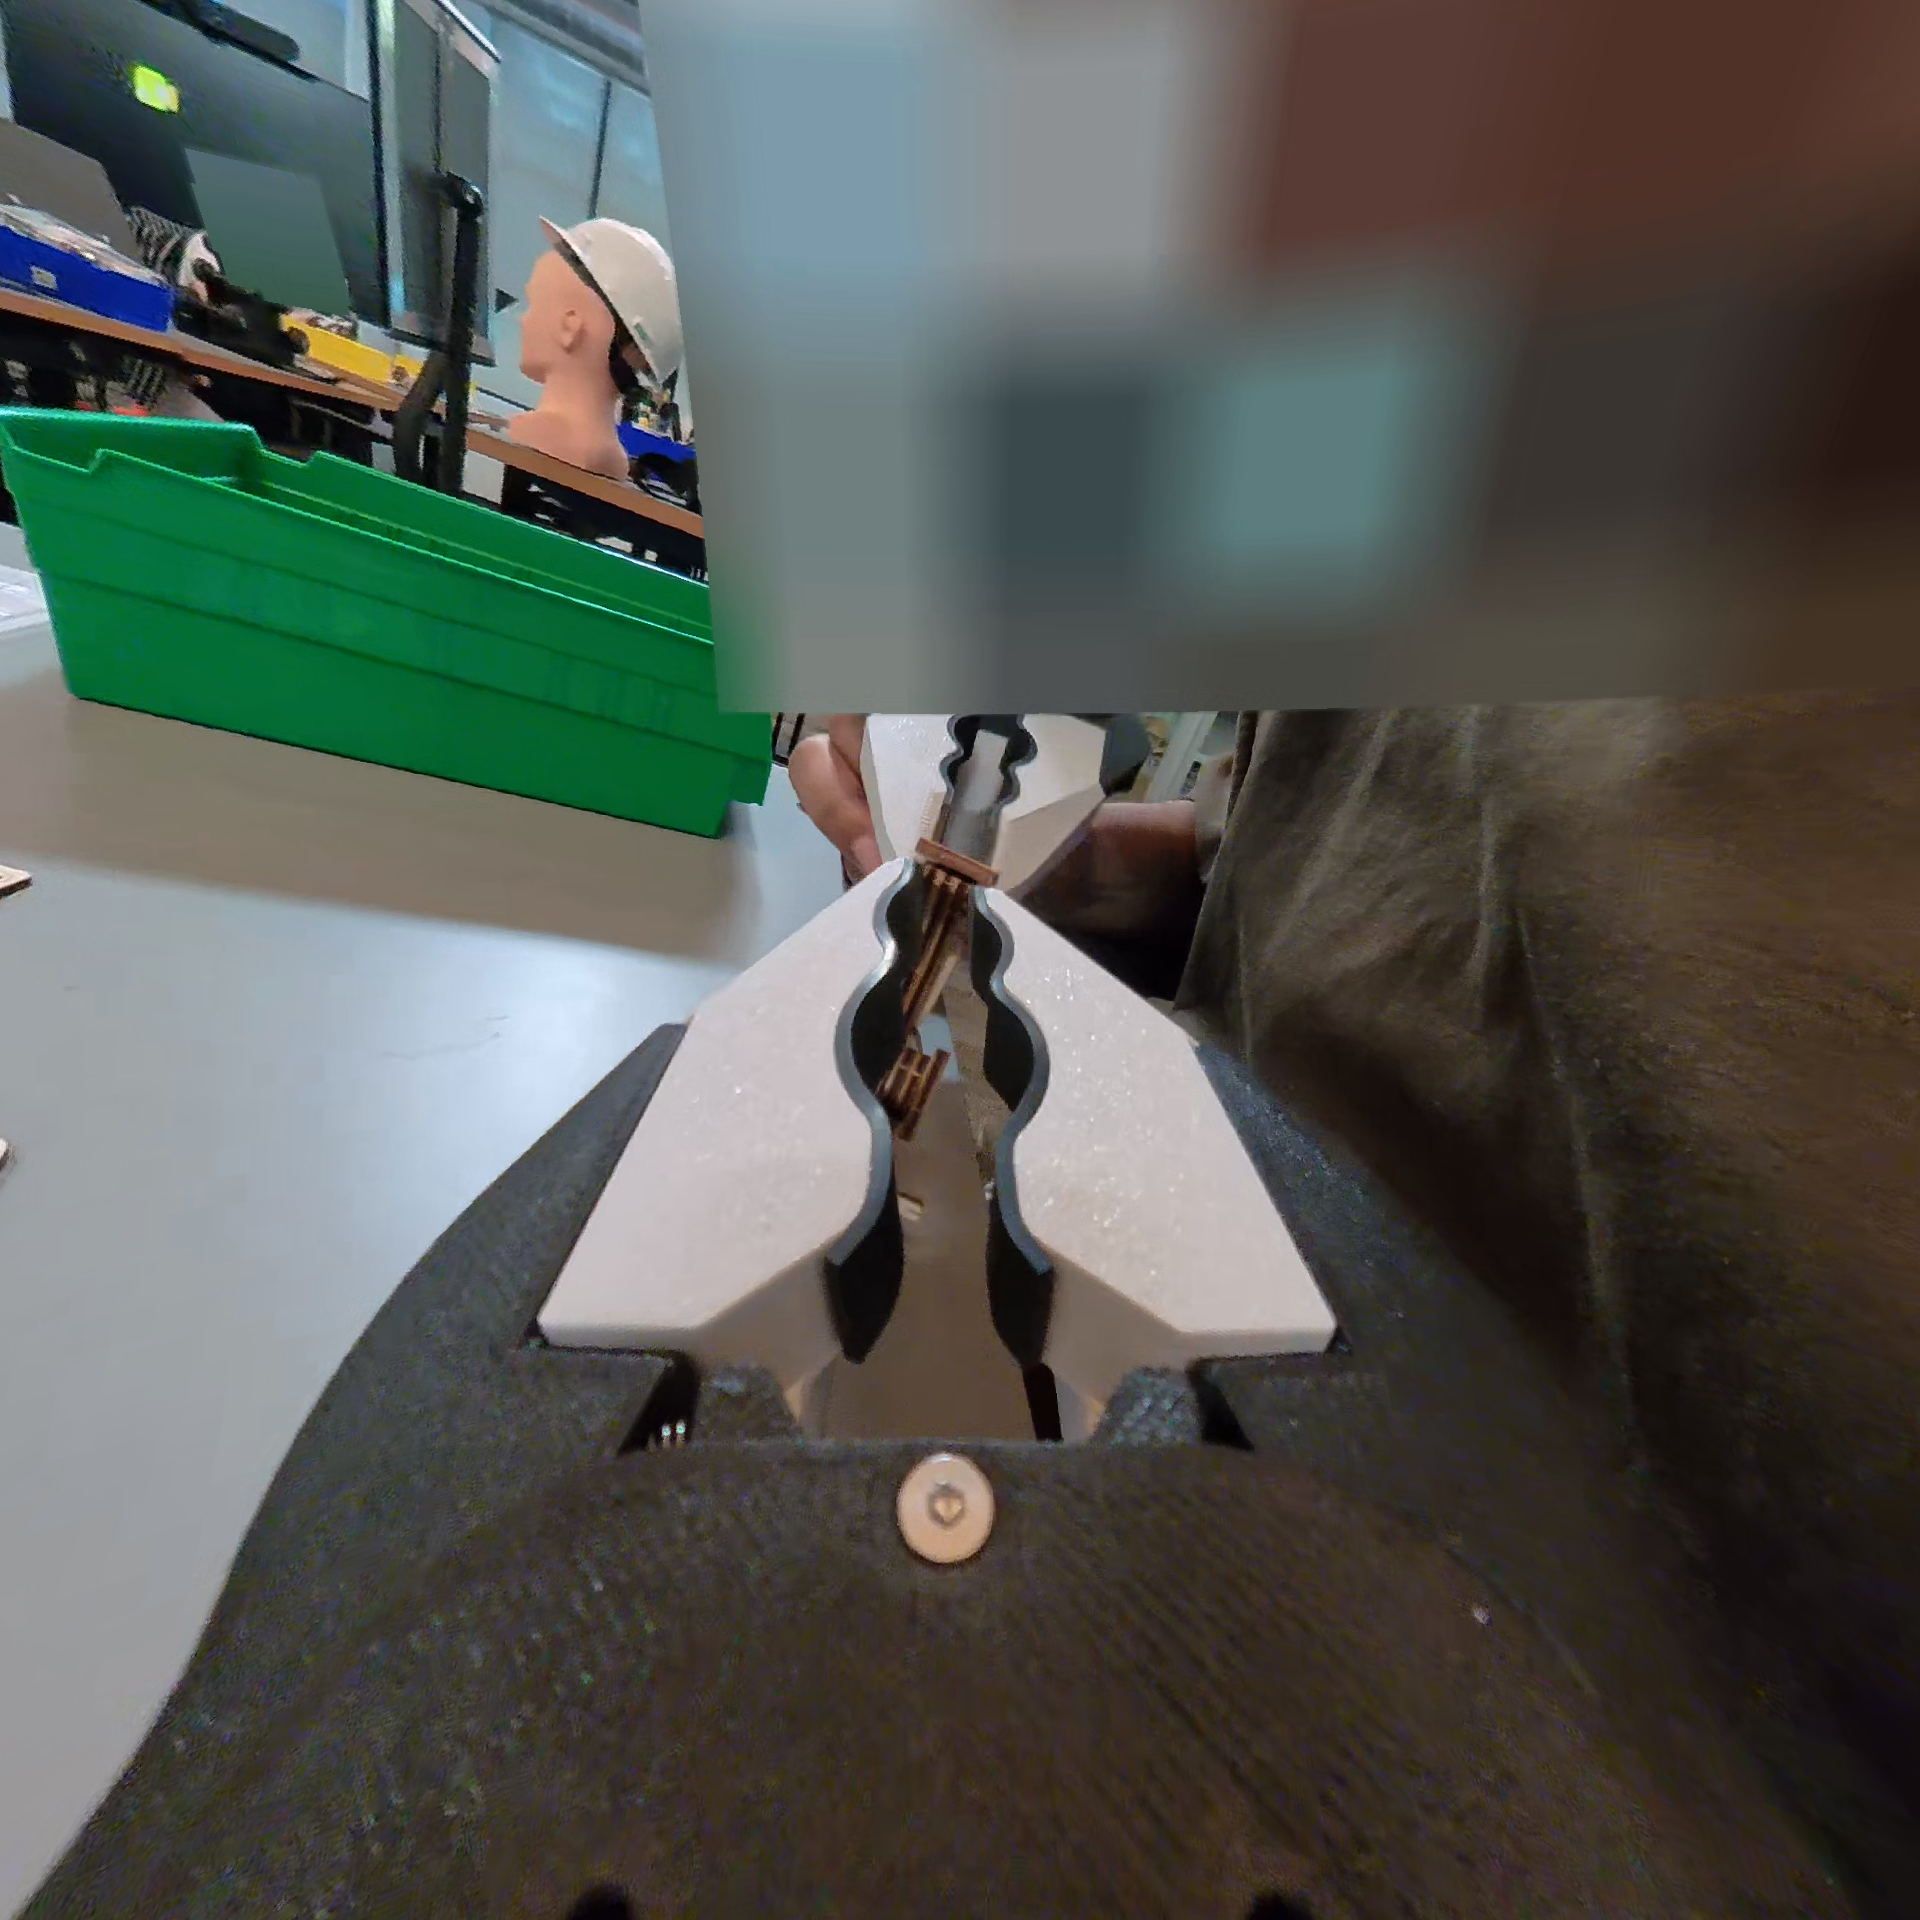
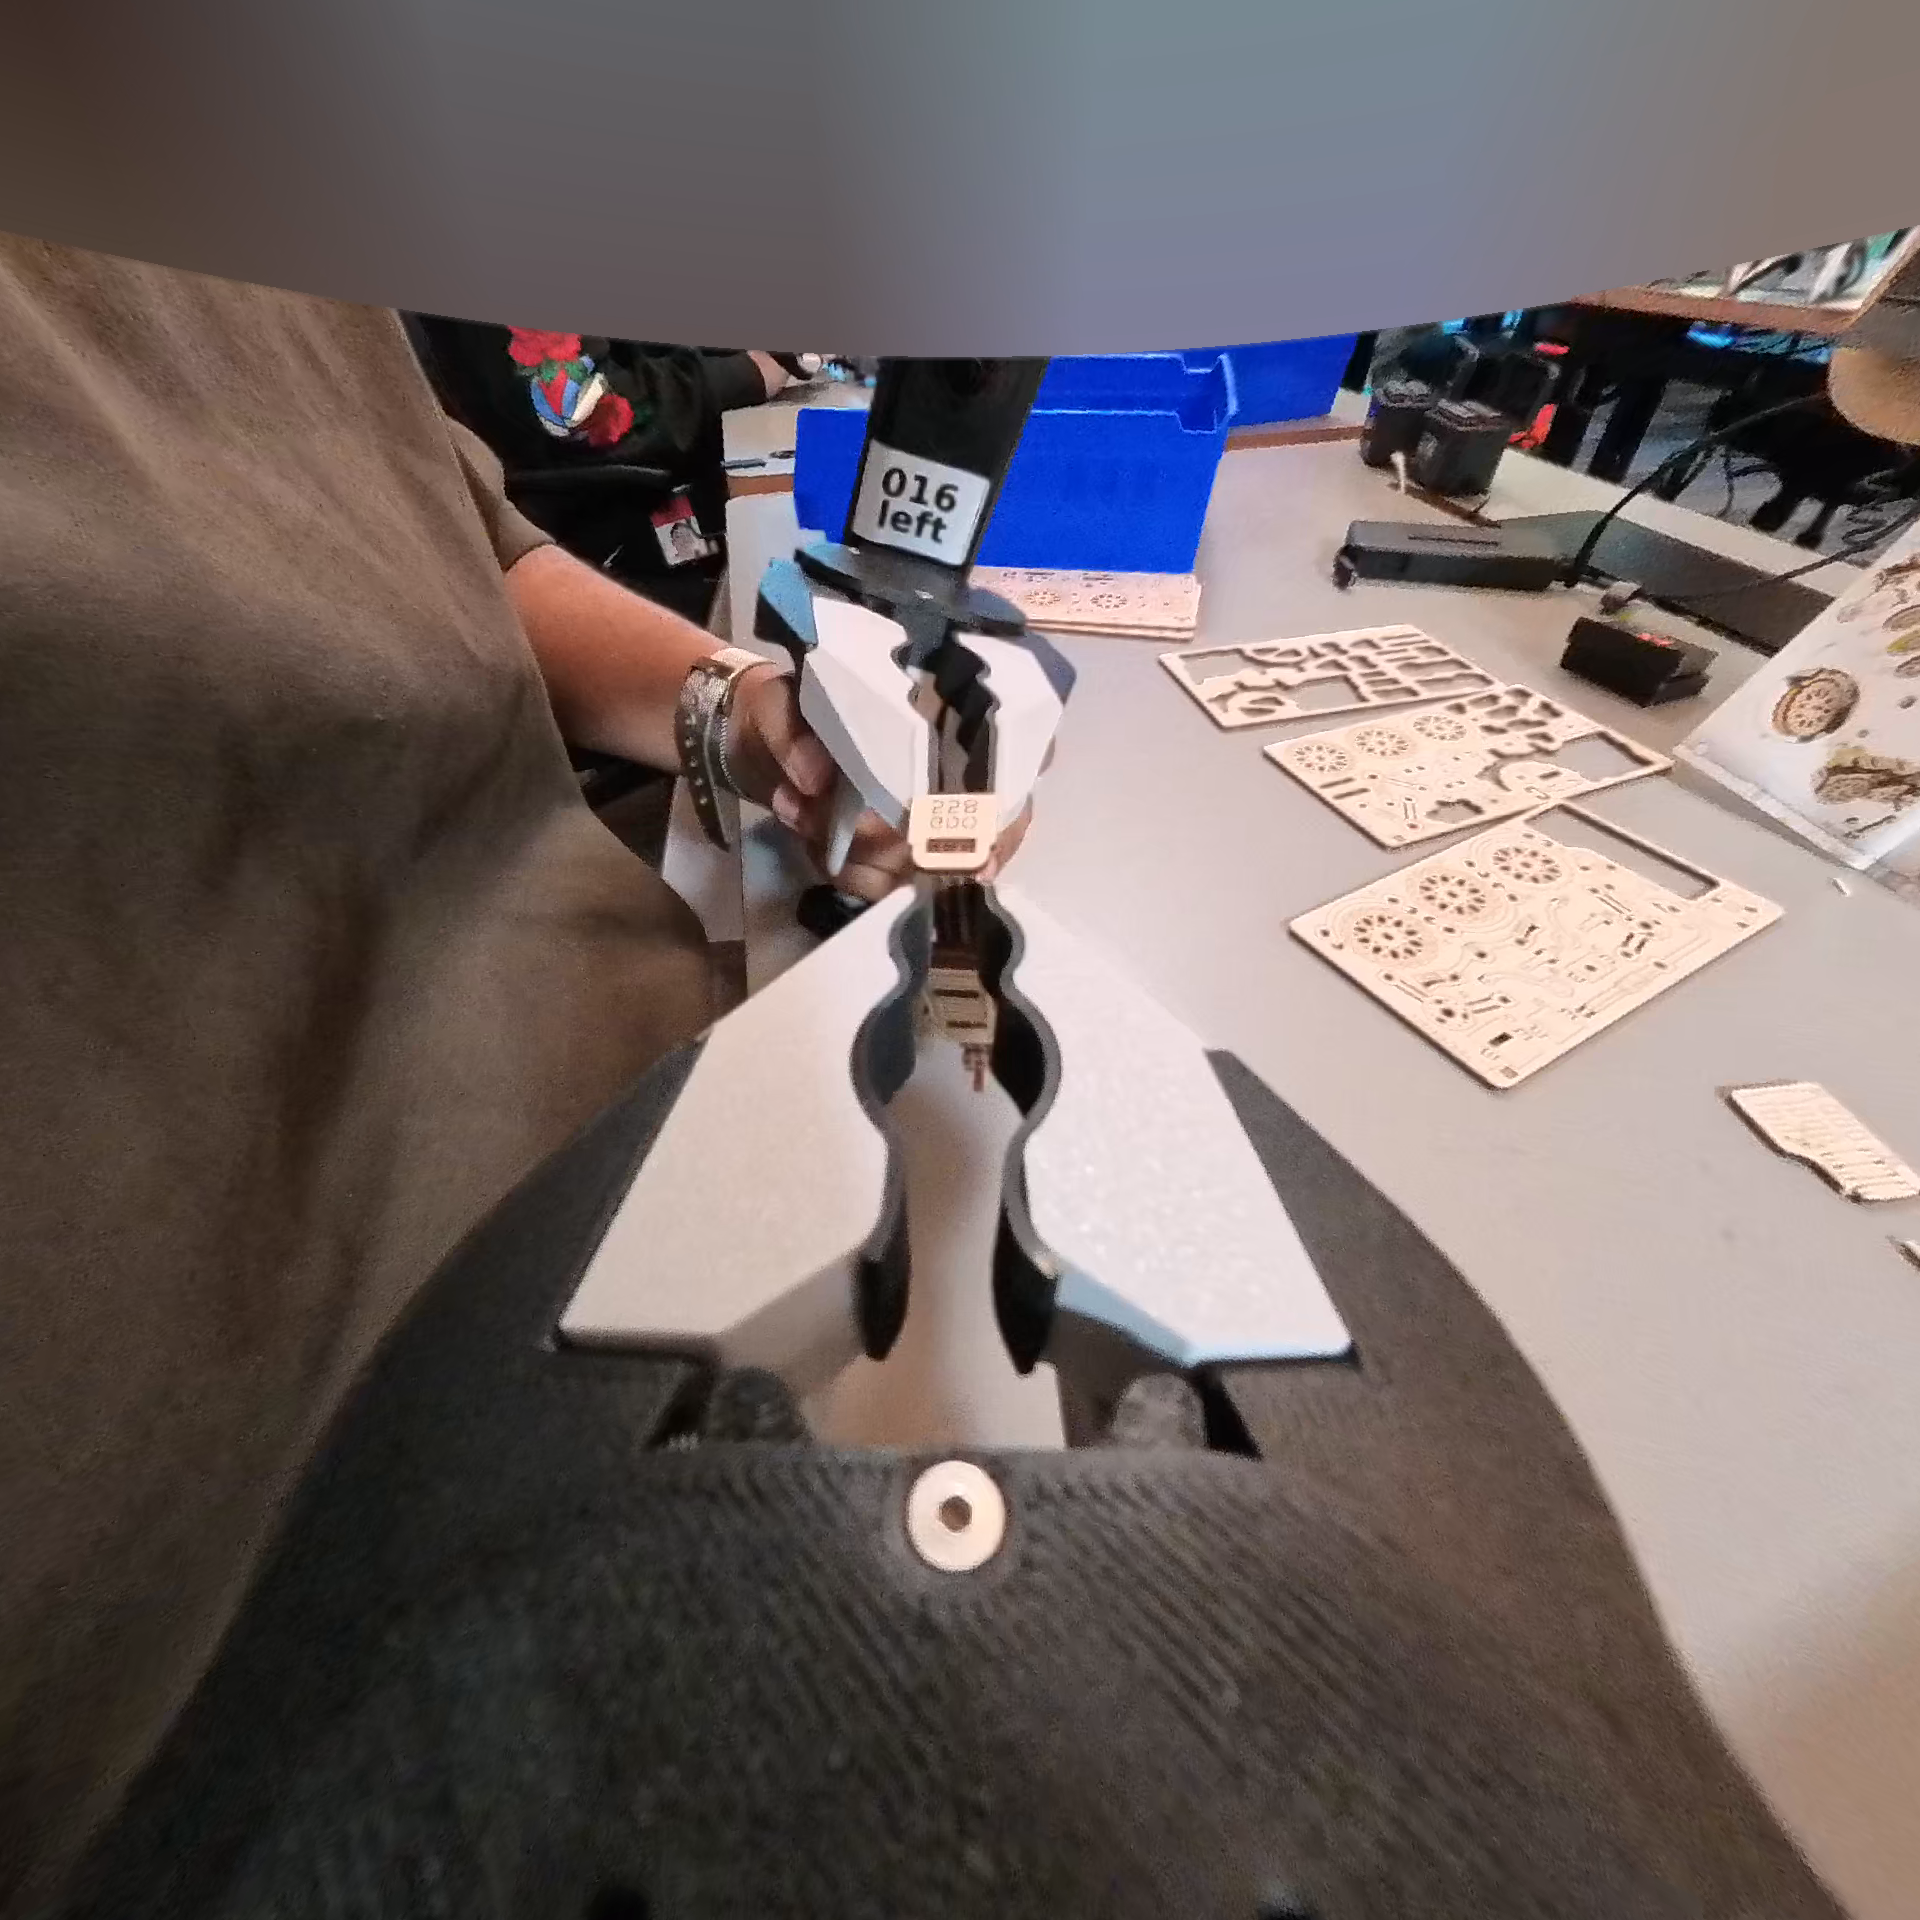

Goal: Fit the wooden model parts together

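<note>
My left gripper is clamped on a slotted wooden part, and my right gripper pinches another wooden piece. Both meet tip to tip above the worktop, beside punched wooden sheets.

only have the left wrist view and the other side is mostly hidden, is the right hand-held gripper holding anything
Observer: yes, the right hand-held gripper is shut on a wooden part that sits between its fingers.
Operator: any more pieces lying around, i see almost none
Observer: three flat wooden sheets with cut-out pieces lie on the grey table, off to that gripper's right.
Operator: anything behind them
Observer: a blue bin stands at the far side of the table.
</note>
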{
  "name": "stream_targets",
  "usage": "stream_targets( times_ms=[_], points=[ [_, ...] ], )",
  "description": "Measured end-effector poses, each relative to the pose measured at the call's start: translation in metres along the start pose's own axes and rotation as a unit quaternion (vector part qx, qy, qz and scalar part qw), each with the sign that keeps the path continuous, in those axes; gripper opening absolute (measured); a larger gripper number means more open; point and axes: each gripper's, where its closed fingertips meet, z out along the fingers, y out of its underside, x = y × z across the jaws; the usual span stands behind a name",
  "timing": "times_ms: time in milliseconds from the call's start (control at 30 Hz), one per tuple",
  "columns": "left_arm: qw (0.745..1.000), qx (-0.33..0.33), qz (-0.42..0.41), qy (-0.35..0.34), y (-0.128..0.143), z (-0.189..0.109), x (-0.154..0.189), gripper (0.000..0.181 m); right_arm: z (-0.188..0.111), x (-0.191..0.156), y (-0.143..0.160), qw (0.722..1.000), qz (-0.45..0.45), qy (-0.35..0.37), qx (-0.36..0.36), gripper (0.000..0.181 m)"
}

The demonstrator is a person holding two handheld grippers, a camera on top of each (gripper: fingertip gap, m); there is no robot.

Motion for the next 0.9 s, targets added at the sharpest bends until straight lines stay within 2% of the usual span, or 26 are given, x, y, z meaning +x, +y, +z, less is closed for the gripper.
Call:
stream_targets(
  times_ms=[200, 433, 500, 600, 733, 800, 900],
  points=[
    [1.000, 0.004, 0.000, -0.006, -0.0024, -0.0014, -0.0024, 0.005, 0.0017, 0.0020, -0.0020, 0.999, -0.016, 0.027, 0.011, 0.009],
    [0.999, 0.022, -0.035, 0.001, -0.0058, -0.0009, -0.0041, 0.005, 0.0012, 0.0035, -0.0040, 1.000, -0.001, 0.024, 0.018, 0.011],
    [0.998, 0.030, -0.048, 0.002, -0.0075, -0.0009, -0.0058, 0.005, 0.0014, 0.0012, -0.0049, 1.000, 0.001, 0.017, 0.020, 0.020],
    [0.998, 0.034, -0.058, 0.006, -0.0078, -0.0009, -0.0066, 0.005, 0.0015, 0.0003, -0.0048, 1.000, -0.003, 0.016, 0.018, 0.023],
    [0.998, 0.034, -0.054, 0.005, -0.0078, 0.0003, -0.0050, 0.005, 0.0003, -0.0005, -0.0054, 1.000, -0.007, 0.012, 0.021, 0.024],
    [0.998, 0.032, -0.048, 0.005, -0.0070, 0.0017, -0.0029, 0.005, -0.0011, 0.0033, -0.0054, 0.999, -0.010, 0.023, 0.021, 0.011],
    [0.999, 0.034, -0.041, -0.004, -0.0075, 0.0017, -0.0042, 0.005, -0.0012, 0.0051, -0.0046, 1.000, 0.000, 0.021, 0.012, 0.011]
  ],
)
